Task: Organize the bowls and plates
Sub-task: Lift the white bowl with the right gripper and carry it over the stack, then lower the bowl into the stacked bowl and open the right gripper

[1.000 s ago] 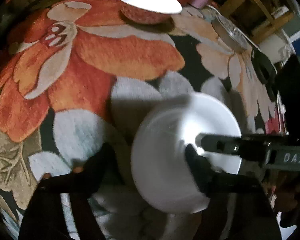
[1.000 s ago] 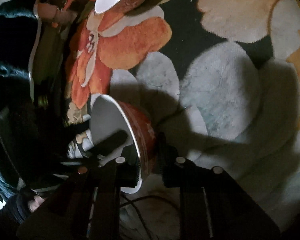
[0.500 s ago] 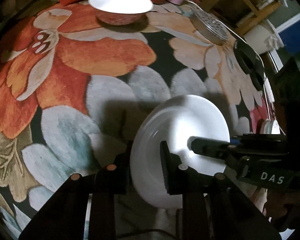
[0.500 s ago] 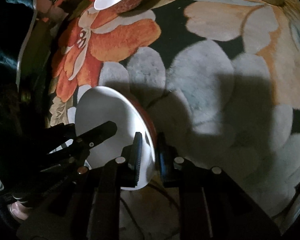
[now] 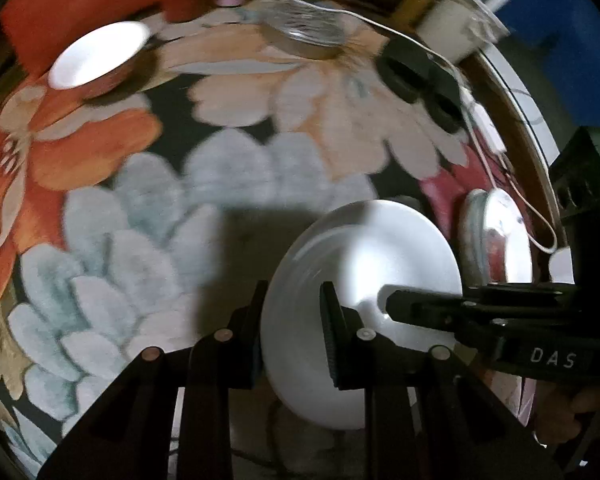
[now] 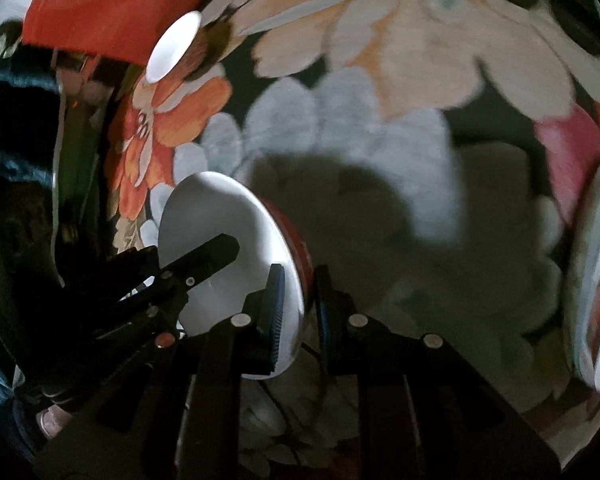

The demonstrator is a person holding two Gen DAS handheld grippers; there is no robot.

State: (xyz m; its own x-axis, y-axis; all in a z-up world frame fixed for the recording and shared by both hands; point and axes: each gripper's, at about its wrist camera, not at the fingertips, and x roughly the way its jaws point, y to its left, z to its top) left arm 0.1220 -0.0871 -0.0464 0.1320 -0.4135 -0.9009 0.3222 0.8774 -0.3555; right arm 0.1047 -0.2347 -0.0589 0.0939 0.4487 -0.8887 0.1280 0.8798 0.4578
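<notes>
Both grippers hold one bowl [image 5: 380, 248], white inside and red outside, tilted above the flowered cloth [image 5: 236, 168]. In the left wrist view my left gripper [image 5: 292, 320] is shut on its left rim, and a finger [image 5: 404, 304] of the right gripper reaches in from the right. In the right wrist view my right gripper [image 6: 298, 304] is shut on the rim of the bowl [image 6: 220, 216], one pad inside and one on the red wall. A second red and white bowl [image 5: 96, 56] [image 6: 174, 46] stands at the far left.
A stack of white dishes [image 5: 496, 236] [image 6: 596, 280] stands on the cloth at the right. At the back lie a metal lid [image 5: 304, 36], black round objects [image 5: 416, 76] and a white cable [image 5: 480, 140]. A red cushion [image 5: 80, 4] lies behind the far bowl.
My left gripper has shut on the bowl's rim. Both grippers have lifted the bowl and carried it to the right, and the stack of dishes has come into view.
</notes>
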